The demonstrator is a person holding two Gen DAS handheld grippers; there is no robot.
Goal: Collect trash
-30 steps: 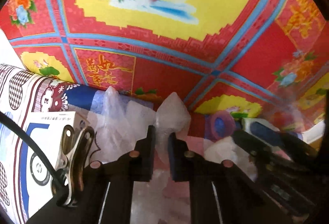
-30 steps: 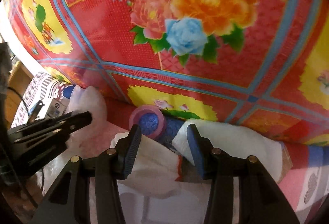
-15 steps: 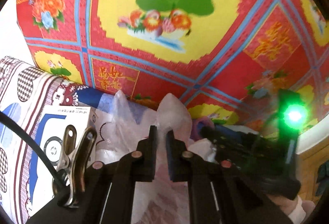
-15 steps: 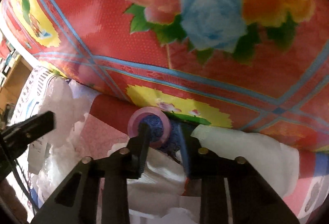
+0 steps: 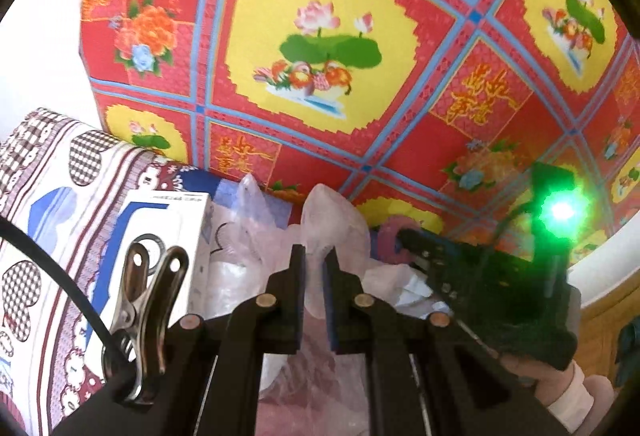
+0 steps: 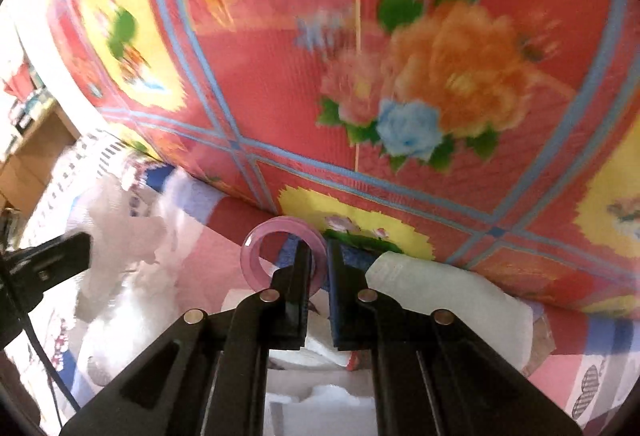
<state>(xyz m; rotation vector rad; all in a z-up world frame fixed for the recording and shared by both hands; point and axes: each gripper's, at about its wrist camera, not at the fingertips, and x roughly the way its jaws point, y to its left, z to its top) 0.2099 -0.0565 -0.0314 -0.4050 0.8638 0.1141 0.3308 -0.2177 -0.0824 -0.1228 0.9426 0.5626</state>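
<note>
Red woven mat [image 5: 400,140] filling most of both views, crossed by blue bands and set with yellow medallions of lotus and mandarin ducks, orange and blue flowers, and gold characters. At far left, plain white wall [image 5: 36,48] bordering the mat. Nearer left, patterned bedding [image 5: 52,196] in white, maroon stripes, checked hearts and blue patches. At right edge of the left wrist view, pale rounded rim above light wooden furniture [image 5: 600,328]. In the right wrist view, blurred wooden shelving [image 6: 36,148] at far left, brightly lit. Even, bright indoor light throughout; mat surface slightly glossy.
</note>
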